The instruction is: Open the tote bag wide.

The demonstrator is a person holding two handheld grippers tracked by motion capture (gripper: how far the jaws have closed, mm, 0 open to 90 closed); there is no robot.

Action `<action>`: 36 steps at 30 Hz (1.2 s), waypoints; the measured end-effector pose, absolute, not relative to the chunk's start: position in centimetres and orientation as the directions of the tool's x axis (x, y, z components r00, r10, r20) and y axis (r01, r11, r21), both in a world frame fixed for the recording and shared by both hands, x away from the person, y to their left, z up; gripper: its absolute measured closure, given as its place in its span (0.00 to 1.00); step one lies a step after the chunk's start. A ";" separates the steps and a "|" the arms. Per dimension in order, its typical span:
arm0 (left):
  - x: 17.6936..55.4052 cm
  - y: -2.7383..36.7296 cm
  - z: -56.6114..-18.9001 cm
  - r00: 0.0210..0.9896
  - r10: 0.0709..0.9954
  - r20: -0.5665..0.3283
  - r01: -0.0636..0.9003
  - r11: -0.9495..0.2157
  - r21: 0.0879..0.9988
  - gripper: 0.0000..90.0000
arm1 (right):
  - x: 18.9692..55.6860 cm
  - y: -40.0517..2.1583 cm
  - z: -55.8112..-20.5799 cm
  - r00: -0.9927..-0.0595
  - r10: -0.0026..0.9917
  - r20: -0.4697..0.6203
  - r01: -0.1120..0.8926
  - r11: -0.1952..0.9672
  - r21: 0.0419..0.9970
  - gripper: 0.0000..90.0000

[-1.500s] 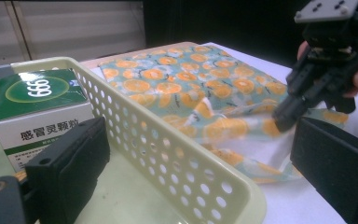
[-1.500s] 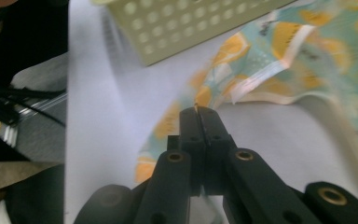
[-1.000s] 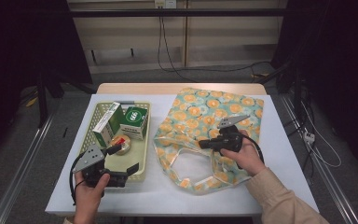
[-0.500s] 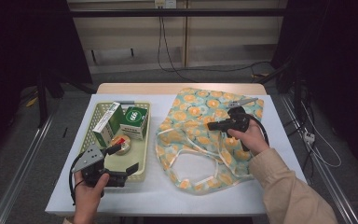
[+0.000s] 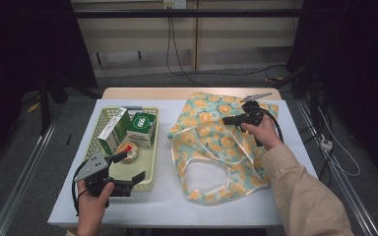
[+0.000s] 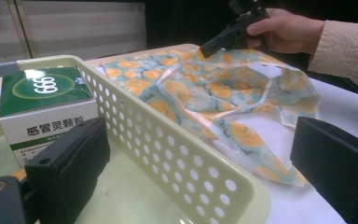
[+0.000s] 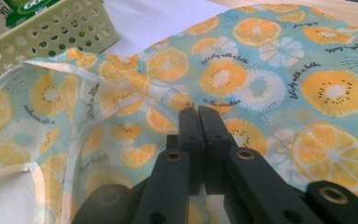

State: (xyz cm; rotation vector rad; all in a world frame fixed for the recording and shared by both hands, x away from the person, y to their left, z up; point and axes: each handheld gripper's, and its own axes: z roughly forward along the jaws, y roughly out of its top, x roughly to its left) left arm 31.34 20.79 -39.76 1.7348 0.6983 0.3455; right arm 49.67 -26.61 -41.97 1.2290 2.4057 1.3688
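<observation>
A teal cloth bag (image 5: 211, 142) printed with orange slices lies on the white table (image 5: 275, 196), its handles toward me. My right gripper (image 5: 226, 120) is over the bag's far part. Its jaws (image 7: 198, 112) have just been opening slightly but still look together, with a fold of the bag (image 7: 135, 84) drawn up to their tips. In the left gripper view the cloth (image 6: 205, 88) rises toward that gripper (image 6: 205, 49). My left gripper (image 5: 131, 167) stands open at the basket's near right corner. One jaw is inside the basket wall (image 6: 168, 154) and one outside, apart from it.
The pale green perforated basket (image 5: 150, 184) at the left holds a green and white box (image 5: 141, 129), a long box (image 5: 111, 132) and a small round item (image 5: 128, 150). Cables trail off the table's right side. White table shows near the front edge.
The right gripper has moved away from me toward the table's far right, and the bag's far part has shifted and bunched with it. The left gripper has stayed put.
</observation>
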 end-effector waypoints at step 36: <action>31.4 20.0 -39.9 0.788 0.604 -0.122 0.275 -0.167 0.947 0.05 | 39.2 -21.1 -45.8 -0.811 0.568 0.139 0.478 0.509 0.716 0.77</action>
